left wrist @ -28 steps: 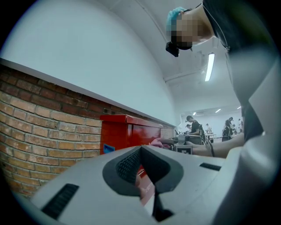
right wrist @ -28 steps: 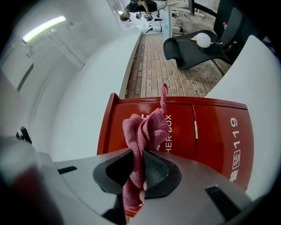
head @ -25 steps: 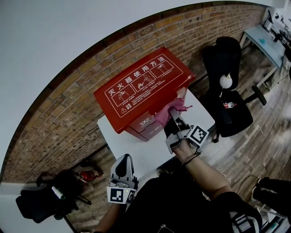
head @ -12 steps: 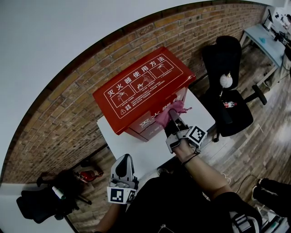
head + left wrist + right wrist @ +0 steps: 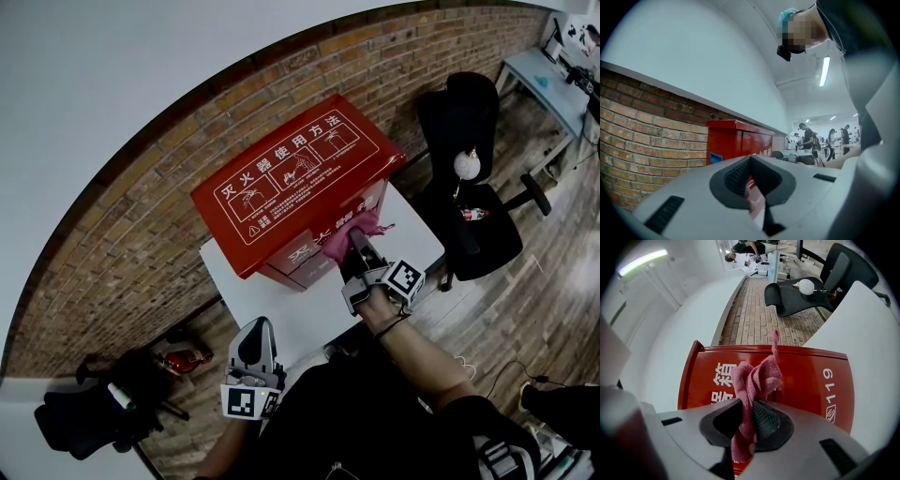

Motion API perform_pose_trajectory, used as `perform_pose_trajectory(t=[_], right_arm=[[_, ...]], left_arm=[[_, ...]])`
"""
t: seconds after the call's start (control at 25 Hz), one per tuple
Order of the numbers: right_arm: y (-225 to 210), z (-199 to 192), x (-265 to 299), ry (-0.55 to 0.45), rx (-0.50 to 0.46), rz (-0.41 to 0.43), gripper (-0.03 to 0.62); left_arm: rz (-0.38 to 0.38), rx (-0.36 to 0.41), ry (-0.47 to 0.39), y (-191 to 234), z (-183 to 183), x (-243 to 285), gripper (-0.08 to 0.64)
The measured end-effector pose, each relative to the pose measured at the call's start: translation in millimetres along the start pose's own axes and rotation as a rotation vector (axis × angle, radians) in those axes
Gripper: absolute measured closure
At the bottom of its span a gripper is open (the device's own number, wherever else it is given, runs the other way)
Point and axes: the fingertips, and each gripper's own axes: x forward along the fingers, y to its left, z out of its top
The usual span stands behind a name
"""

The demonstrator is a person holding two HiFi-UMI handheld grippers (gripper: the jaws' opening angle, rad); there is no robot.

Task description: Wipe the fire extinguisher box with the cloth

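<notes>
In front of me a white table [image 5: 272, 305] stands against a brick wall [image 5: 141, 216]. On my right is a black chair [image 5: 487, 239], with a grey desk [image 5: 548, 80] beyond.

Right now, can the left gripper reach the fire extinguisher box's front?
Probably yes: only table lies between the left gripper and the fire extinguisher box. The right gripper, shut on the cloth, occupies the front's right part.

Ahead of your right jaws ran a brick wall [image 5: 141, 234], with plain white wall [image 5: 141, 75] above it. To the right of those jaws, a black office chair [image 5: 469, 187] stood on the wooden floor [image 5: 525, 309], with a pale blue table [image 5: 553, 89] beyond it. A strip light [image 5: 825, 70] glowed above your left jaws.
</notes>
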Motion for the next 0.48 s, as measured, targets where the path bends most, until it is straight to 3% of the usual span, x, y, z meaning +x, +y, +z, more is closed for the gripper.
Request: perform_pose_trajectory(t=[0.48], right_arm=[[-25.0,-1.1,1.3,-0.006,-0.011,-0.059,0.523]], left_arm=[[0.001,0.006,0.002,1.3,-1.3,-2.6,0.522]])
